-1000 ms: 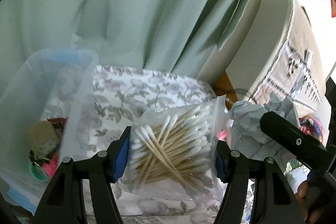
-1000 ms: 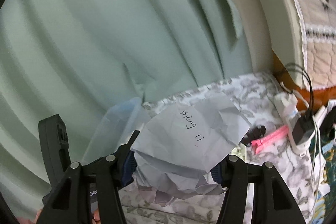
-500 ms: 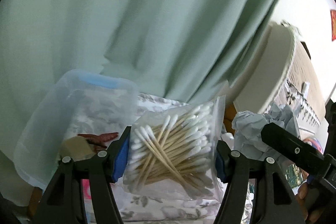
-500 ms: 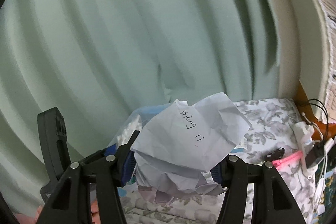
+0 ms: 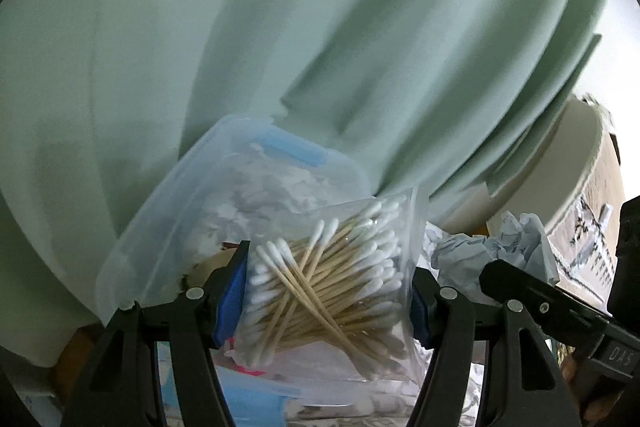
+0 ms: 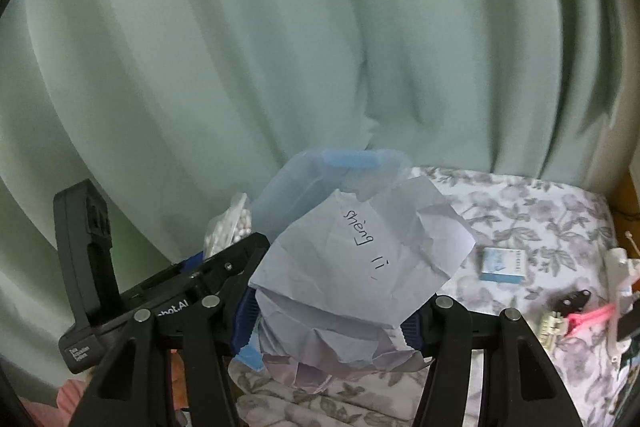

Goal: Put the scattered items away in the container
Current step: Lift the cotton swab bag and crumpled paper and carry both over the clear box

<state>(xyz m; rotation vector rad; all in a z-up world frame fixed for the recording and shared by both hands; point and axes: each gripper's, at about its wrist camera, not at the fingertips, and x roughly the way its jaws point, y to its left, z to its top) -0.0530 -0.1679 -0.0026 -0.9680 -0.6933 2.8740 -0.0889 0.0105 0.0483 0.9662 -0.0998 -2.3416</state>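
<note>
My left gripper (image 5: pixel 330 293) is shut on a clear bag of cotton swabs (image 5: pixel 332 283), held just in front of and partly over the clear plastic container (image 5: pixel 248 195) with blue clips. Small items lie inside the container, mostly hidden by the bag. My right gripper (image 6: pixel 328 311) is shut on a crumpled sheet of paper (image 6: pixel 360 259) with handwriting. The container (image 6: pixel 320 183) stands right behind the paper. The crumpled paper (image 5: pixel 492 251) shows to the right in the left wrist view, and the swab bag (image 6: pixel 230 227) shows to the left in the right wrist view.
A pale green curtain (image 6: pixel 280 47) hangs close behind the container. On the flowered cloth (image 6: pixel 520 211) lie a small blue-white box (image 6: pixel 503 265), a pink clip (image 6: pixel 592 317), a black clip (image 6: pixel 574 299) and a white charger (image 6: pixel 620 275). A cream chair back (image 5: pixel 560 155) stands at the right.
Both grippers have swung left toward the container, still gripping the swab bag and the paper. The container now sits behind both loads; the curtain fills more of each view.
</note>
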